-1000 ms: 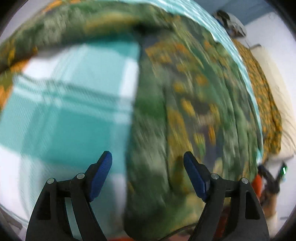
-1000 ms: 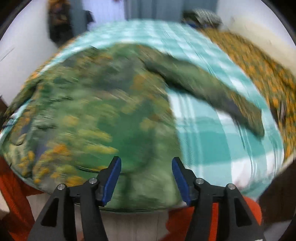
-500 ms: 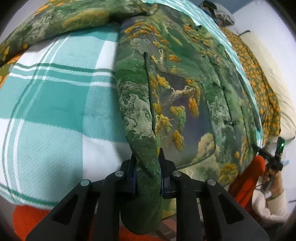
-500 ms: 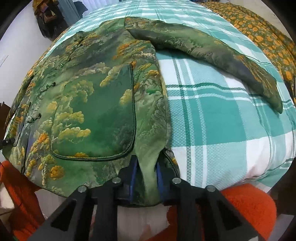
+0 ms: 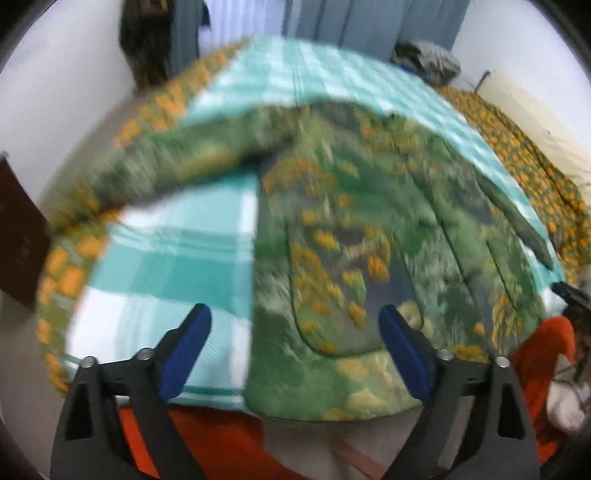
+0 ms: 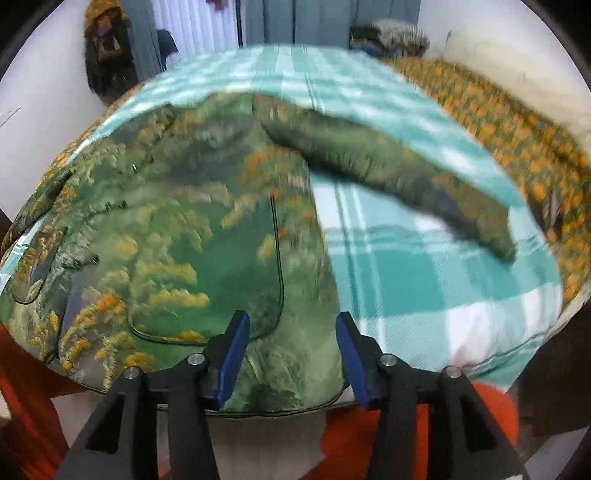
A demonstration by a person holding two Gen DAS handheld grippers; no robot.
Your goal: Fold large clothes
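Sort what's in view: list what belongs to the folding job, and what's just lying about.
For the job: green patterned jacket; left gripper, jaws open; right gripper, jaws open.

Lying about: teal checked blanket; orange floral quilt; clothes pile.

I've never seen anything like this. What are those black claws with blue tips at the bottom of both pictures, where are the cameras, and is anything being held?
There is no robot here: a person holds a two-fingered clamp in each hand, and a wide-angle camera on each clamp looks forward along its fingers. One picture comes from the left gripper, the other from the right gripper. The blue pads are the fingertips.

Both views show the same green jacket with orange and yellow patterns, spread flat on a bed with a teal and white checked blanket. One sleeve stretches out to the side in the right view. An orange flowered cover lies further along the bed.

Nothing is held now. Both pairs of jaws have just been opening; the jacket's hem lies loose beyond the tips. The pictures are blurred, so finer details are unclear.
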